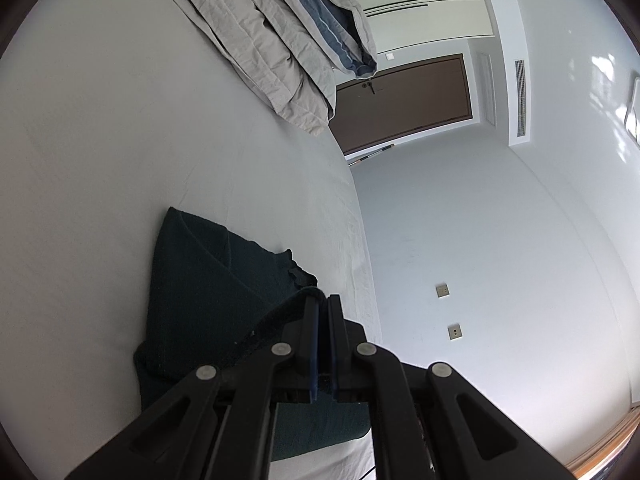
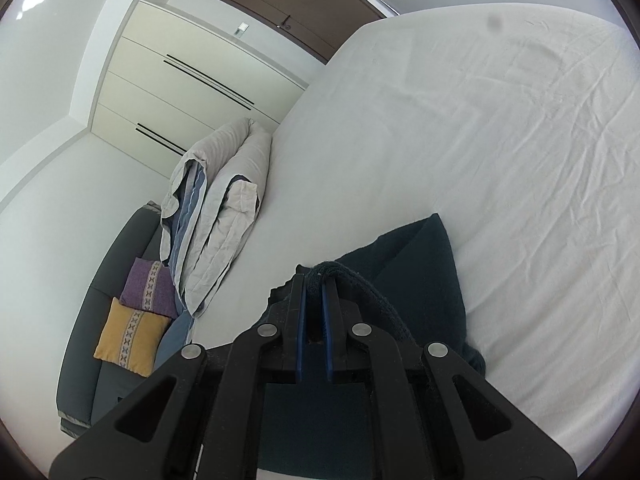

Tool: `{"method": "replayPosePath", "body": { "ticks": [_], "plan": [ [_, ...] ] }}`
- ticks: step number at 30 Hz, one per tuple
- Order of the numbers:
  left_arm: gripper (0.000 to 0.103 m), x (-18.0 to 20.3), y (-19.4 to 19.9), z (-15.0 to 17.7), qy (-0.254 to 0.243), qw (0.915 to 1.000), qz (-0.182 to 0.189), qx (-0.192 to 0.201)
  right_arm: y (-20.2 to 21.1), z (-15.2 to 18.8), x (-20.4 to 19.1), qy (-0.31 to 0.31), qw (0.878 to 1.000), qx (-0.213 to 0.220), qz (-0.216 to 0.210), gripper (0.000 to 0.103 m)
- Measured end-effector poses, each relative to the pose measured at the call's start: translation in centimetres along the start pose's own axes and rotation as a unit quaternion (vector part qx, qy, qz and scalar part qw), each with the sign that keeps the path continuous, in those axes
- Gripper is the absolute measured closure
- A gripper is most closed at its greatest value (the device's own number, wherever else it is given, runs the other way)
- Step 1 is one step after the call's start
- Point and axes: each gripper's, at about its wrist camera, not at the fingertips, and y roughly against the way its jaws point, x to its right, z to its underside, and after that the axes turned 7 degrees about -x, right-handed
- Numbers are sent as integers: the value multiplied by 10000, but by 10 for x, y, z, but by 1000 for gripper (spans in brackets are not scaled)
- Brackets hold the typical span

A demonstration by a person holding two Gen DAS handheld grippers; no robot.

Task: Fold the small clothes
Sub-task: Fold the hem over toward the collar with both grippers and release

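Evidently, both the left gripper [image 1: 323, 300] and the right gripper [image 2: 314, 280] had their fingers clenched on an edge of the dark garment [image 1: 200, 280], lifting it off the bed [image 1: 100, 160] at lower centre, probably to fold it over.

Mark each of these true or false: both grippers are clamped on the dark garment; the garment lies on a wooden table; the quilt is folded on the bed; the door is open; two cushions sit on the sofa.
1. Both the left gripper and the right gripper are clamped on the dark garment. True.
2. The garment lies on a wooden table. False: it lies on the white bed.
3. The grey quilt is folded on the bed. True.
4. The brown door is open. False: it is shut.
5. Two cushions sit on the sofa. True.
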Motion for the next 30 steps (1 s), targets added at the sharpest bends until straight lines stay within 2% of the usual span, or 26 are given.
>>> {"method": "replayPosePath", "body": {
  "ticks": [9, 12, 13, 14, 16, 17, 19, 21, 23, 26, 30],
  "plan": [
    [98, -33, -56, -54, 303, 9988, -395, -30, -91, -53, 20, -189, 9984, -136, 507, 97],
    [97, -47, -75, -65, 397, 9963, -755, -34, -127, -66, 32, -186, 9962, -263, 808, 95],
    [95, -52, -80, -68, 438, 9953, -865, -25, -138, -69, 39, -213, 9949, -327, 932, 94],
    [83, -58, -84, -70, 510, 9943, -939, -18, -151, -72, 46, -255, 9929, -441, 1072, 94],
    [69, -67, -85, -72, 665, 9936, -909, 30, -174, -75, 60, -275, 9882, -770, 1296, 92],
    [67, -67, -83, -71, 643, 9942, -860, 38, -181, -76, 64, -247, 9879, -833, 1284, 91],
    [61, -63, -81, -65, 515, 9948, -884, 11, -184, -78, 64, -117, 9892, -748, 1252, 88],
    [60, -57, -80, -56, 353, 9950, -937, -41, -185, -78, 59, 78, 9896, -723, 1238, 75],
    [60, -51, -78, -44, 191, 9953, -938, -139, -180, -74, 48, 305, 9895, -721, 1212, 55],
    [60, -40, -71, -22, -95, 9943, -1040, -206, -170, -72, 34, 580, 9854, -661, 1458, 52],
    [59, -26, -62, 5, -595, 9869, -1482, -212, -139, -56, 13, 913, 9820, -646, 1520, 53]
  ]
}}
